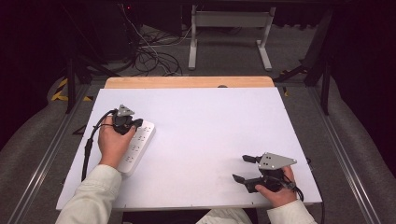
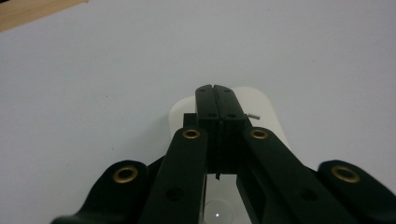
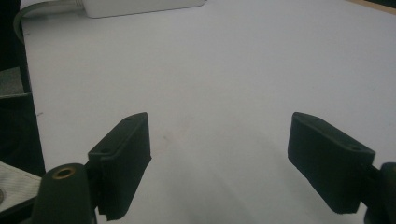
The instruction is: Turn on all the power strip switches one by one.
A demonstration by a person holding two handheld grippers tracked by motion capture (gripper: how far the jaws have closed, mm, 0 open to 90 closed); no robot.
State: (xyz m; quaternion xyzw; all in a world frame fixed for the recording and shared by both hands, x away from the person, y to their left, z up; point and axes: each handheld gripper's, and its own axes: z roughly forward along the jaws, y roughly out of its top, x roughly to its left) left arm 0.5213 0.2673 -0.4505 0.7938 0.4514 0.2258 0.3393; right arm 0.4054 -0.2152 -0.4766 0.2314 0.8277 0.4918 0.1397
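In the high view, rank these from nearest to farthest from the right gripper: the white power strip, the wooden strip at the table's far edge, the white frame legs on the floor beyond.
Measured from the right gripper, at the table's near right:
1. White power strip, on the table's left side, under the left gripper.
2. Wooden strip, along the table's far edge.
3. White frame legs, on the floor beyond the table.

Table top (image 1: 210,135): plain white, unpatterned; far edge (image 1: 187,82) light wood tone.
Power strip (image 1: 137,144): white, small dark socket marks in rows.
Left tool (image 1: 125,120): black; grey three-cornered plate on top; brass-coloured rivets (image 2: 191,134) in the left gripper view.
Right tool (image 1: 246,169): black; grey plate (image 1: 275,161) with small dark holes.
Sleeves (image 1: 93,196): pale cream.
Floor (image 1: 224,51): grey, with black cables.
Hazard tape (image 1: 60,89): yellow and black stripes.
Frame (image 1: 229,21) beyond the table: white.
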